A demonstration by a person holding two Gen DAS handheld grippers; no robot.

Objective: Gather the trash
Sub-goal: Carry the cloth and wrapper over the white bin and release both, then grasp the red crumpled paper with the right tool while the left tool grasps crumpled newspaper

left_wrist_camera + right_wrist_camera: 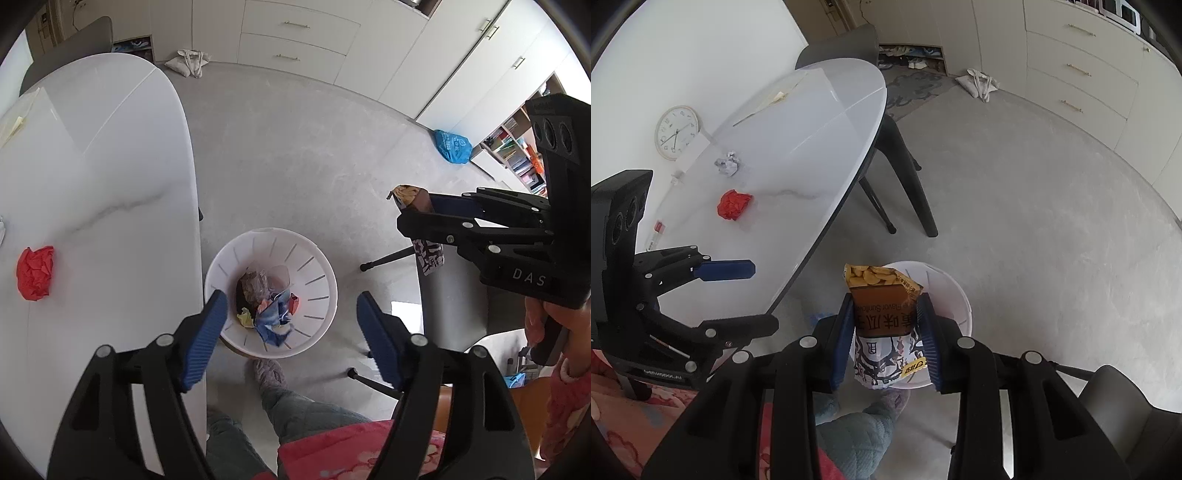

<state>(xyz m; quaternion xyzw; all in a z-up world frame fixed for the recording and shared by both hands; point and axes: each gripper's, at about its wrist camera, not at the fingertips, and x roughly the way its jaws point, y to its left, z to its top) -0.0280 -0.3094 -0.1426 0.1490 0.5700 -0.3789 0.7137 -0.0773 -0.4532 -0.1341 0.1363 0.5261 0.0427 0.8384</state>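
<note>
- The white table (pixel 798 155) stands just beside the bin, its curved edge close to the bin's rim, so scraps from the top need only a short carry over the edge.
- The white slotted waste bin (pixel 317 266) sits on the floor by the table's edge and serves as the landmark; it already holds a heap of crumpled wrappers (pixel 271 314) at its bottom.
- The left gripper (pixel 291 325) points down at the bin with its blue pads spread wide and nothing between them; the blue wrapper lying in the bin below suggests its load is already dropped.
- The right gripper (pixel 886 339) hangs above the bin's near rim, clamped on a sunflower seed packet (pixel 882 317), pads pressing its two sides; the packet is held upright over the bin, most likely ready for release.
- A red crumpled paper (pixel 733 204) lies on the table, well away from the bin, not yet collected.
- A grey-white paper ball (pixel 727 164) lies farther from the bin than the red one, also waiting.
</note>
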